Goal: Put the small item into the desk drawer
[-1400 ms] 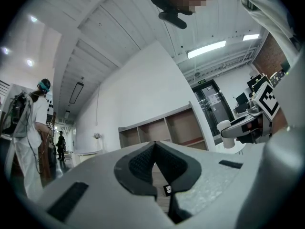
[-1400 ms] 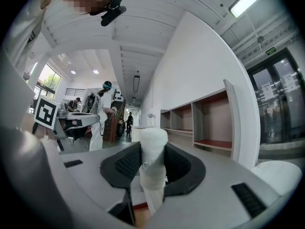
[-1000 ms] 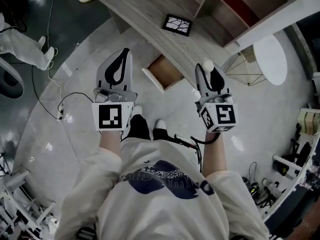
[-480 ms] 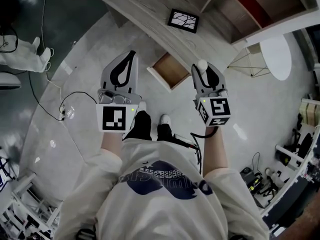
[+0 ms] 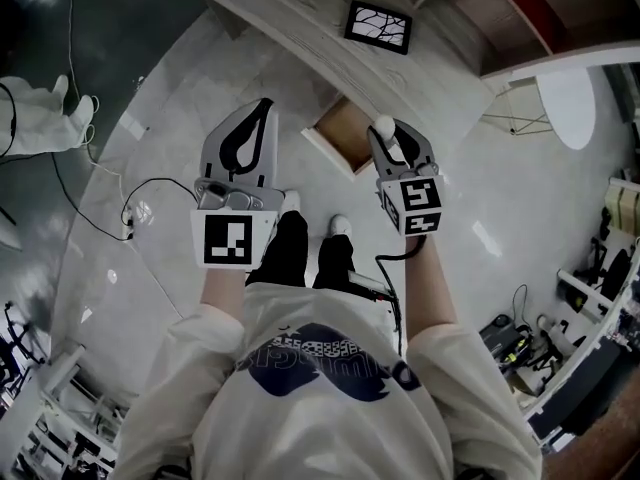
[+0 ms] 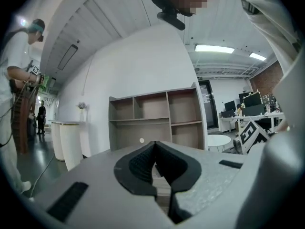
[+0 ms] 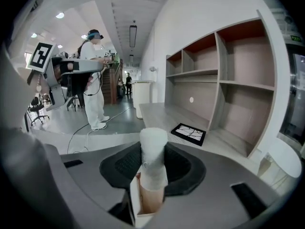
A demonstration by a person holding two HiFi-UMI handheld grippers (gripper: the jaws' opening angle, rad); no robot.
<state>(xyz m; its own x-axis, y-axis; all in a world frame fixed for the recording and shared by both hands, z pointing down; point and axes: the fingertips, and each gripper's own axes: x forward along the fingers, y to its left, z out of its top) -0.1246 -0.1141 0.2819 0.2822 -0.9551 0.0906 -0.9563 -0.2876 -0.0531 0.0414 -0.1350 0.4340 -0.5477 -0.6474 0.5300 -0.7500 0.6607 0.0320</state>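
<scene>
Small item (image 7: 153,151), clamped in right gripper (image 5: 388,134), hangs beside drawer (image 5: 322,150) rim.

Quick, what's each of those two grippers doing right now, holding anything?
Left gripper: closed, nothing in it.
Right gripper: closed on the small white item.

The drawer (image 5: 343,133) stands pulled out from under the surface (image 5: 290,8). Its top is open and the wooden inside is bare, but the surface edge covers its far end. The right claw (image 5: 388,134), closed on a white item (image 5: 383,124), hangs at the drawer's right side. Left of the drawer, the floor (image 5: 180,118) around the closed left claw (image 5: 262,105) gives free passage. The person's shoes (image 5: 339,225) stand near the drawer's front.
</scene>
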